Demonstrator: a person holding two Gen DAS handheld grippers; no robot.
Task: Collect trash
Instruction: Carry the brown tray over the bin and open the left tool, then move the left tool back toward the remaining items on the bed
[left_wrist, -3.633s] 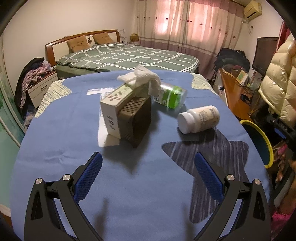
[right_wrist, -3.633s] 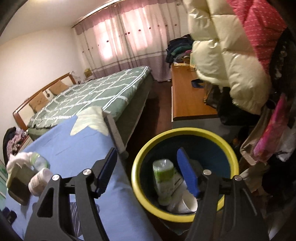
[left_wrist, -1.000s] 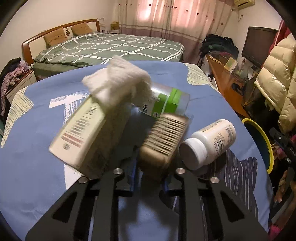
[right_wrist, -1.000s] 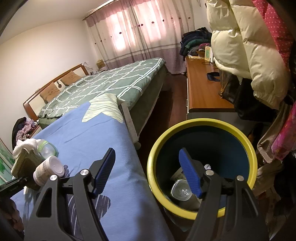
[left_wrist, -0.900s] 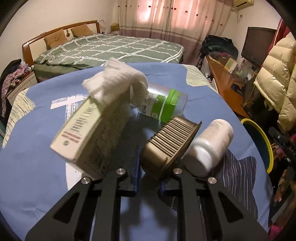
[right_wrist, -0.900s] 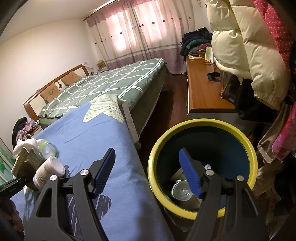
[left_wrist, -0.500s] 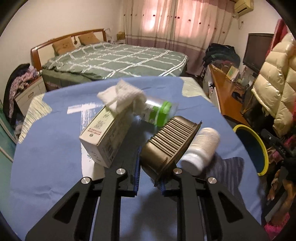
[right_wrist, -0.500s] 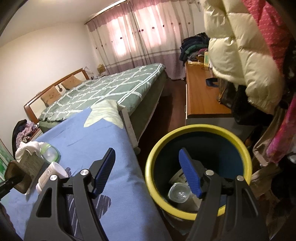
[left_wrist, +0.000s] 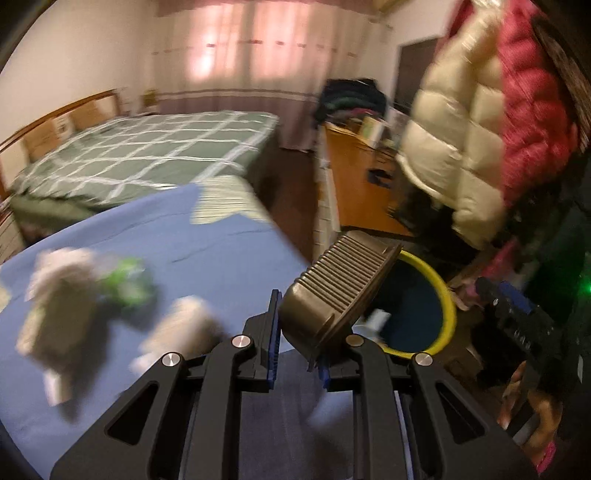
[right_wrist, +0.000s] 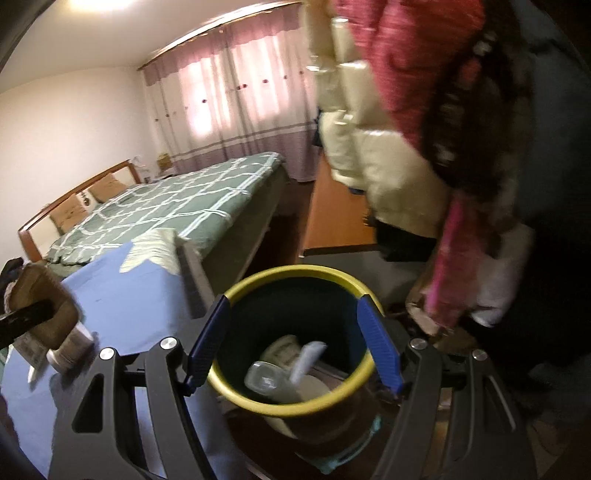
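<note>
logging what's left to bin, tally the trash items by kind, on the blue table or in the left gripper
ribbed tray, held in the left gripper: 1
bottles: 2 (green-capped, white)
cardboard box: 1
crumpled tissue: 1
total: 5

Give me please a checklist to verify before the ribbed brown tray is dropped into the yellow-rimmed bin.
1. Left hand-held gripper shut on the ribbed brown plastic tray: ok.
2. Tray lifted clear of the blue cloth-covered table: ok.
3. Tray fully above the opening of the yellow-rimmed dark blue bin: not ok, it seems only at the near rim.
4. Room inside the bin: ok, trash lies low.
5. Right hand-held gripper open, empty: ok.
6. Right hand-held gripper away from the drop path: cannot tell.
</note>
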